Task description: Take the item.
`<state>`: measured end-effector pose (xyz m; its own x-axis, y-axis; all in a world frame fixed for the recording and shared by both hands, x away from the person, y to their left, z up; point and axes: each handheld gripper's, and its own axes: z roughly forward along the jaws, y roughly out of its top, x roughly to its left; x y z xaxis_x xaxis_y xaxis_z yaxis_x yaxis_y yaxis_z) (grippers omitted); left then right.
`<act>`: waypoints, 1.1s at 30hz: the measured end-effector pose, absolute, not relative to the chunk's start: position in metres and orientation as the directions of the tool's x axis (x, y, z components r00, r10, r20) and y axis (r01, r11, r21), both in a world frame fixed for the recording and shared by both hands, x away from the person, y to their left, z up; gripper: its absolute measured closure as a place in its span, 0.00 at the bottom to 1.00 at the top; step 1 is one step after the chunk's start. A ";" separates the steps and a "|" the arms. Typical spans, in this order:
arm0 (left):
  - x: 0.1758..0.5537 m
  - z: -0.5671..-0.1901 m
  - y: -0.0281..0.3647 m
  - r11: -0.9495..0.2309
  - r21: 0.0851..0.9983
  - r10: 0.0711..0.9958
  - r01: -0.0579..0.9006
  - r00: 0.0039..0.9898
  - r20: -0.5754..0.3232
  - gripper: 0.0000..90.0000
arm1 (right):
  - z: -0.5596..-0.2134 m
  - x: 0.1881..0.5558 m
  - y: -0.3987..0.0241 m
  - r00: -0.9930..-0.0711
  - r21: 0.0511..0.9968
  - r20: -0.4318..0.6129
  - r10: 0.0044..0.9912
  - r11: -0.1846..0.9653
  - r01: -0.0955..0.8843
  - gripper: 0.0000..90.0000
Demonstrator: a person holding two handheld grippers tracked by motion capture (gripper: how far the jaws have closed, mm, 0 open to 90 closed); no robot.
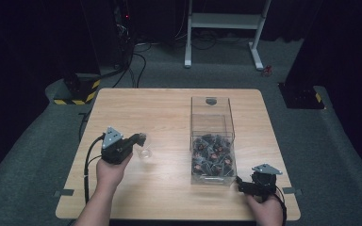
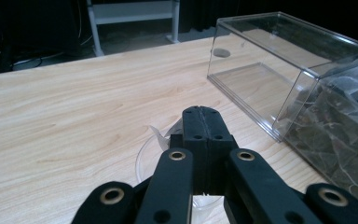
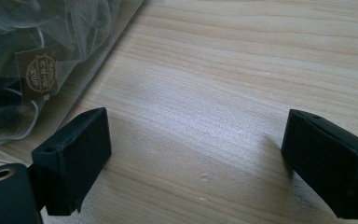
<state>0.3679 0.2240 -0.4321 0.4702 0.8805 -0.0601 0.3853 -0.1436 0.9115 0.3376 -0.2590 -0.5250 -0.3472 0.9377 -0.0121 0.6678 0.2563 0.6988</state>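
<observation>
My left gripper [image 2: 204, 122] was closed tight, jaws pressed together over the small clear cup [image 2: 145, 156] on the wooden table [image 1: 169, 108], left of the clear box [image 1: 212, 117] of mesh sachets [image 1: 213, 153]. I couldn't tell for sure whether a bit of the cup's thin rim was pinched between the pads or the jaws merely sat above it. My right gripper [image 3: 196, 163] rested wide open and empty on the table beside the box's near corner. I judged the cup flimsy: a lift might crumple or drop it, and a careless swing could knock the box.
</observation>
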 end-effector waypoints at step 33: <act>0.371 -0.443 0.221 -0.167 0.893 0.896 0.417 0.443 -0.039 0.51 | -0.525 0.337 -0.259 -0.348 0.699 -0.013 0.937 0.257 0.667 0.09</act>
